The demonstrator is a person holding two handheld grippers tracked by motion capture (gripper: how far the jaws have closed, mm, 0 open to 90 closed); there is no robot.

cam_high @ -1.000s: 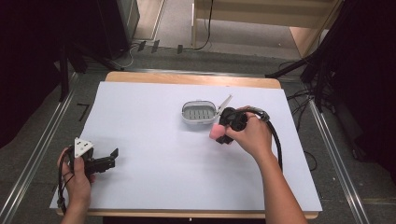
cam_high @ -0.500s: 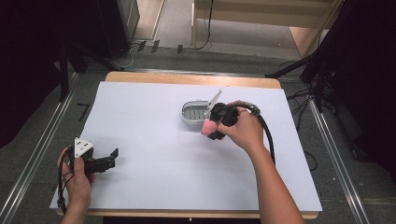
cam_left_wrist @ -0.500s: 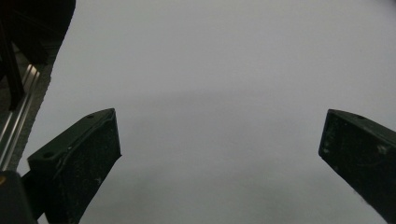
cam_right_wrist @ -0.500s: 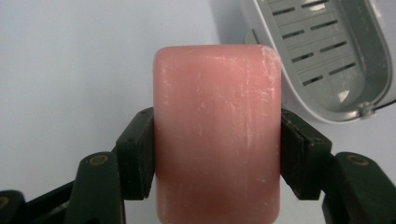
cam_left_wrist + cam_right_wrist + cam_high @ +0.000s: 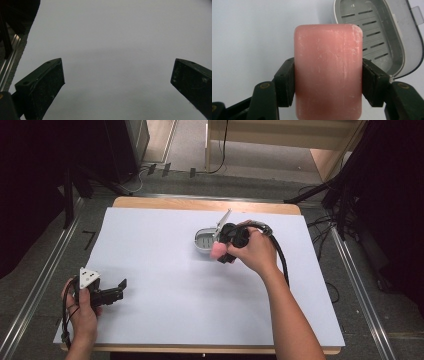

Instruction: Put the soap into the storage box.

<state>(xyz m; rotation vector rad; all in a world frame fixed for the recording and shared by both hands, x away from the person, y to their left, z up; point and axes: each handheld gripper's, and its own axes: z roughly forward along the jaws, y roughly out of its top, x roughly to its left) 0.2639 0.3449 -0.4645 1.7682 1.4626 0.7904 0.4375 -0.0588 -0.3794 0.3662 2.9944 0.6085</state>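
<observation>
Near the front left corner of the worktop (image 5: 165, 320), the left gripper (image 5: 114, 291) lies low over the white sheet, its jaws pointing toward the right edge and standing wide apart with nothing between them; the left gripper view has bare white surface between the two black jaws. The left hand (image 5: 82, 307) wraps the gripper's body from behind, forearm coming in over the front edge, and it sits where it was a second ago.

Toward the back edge, a little right of the middle, a grey soap dish (image 5: 204, 240) rests with its hinged lid (image 5: 223, 221) tipped up. No writing or brand can be read on it, nor on the soap. Just beside the dish's front right, the right gripper (image 5: 220, 254) has its jaws closed on a pink soap bar (image 5: 328, 72), the pads pressing both long sides. In the right gripper view the bar stands in front of the dish's slotted tray (image 5: 372, 37). Since the earlier frames the right hand (image 5: 255, 251) has carried the bar leftward, closer to the dish. The wrist bends down, the forearm angling in from the front right.
</observation>
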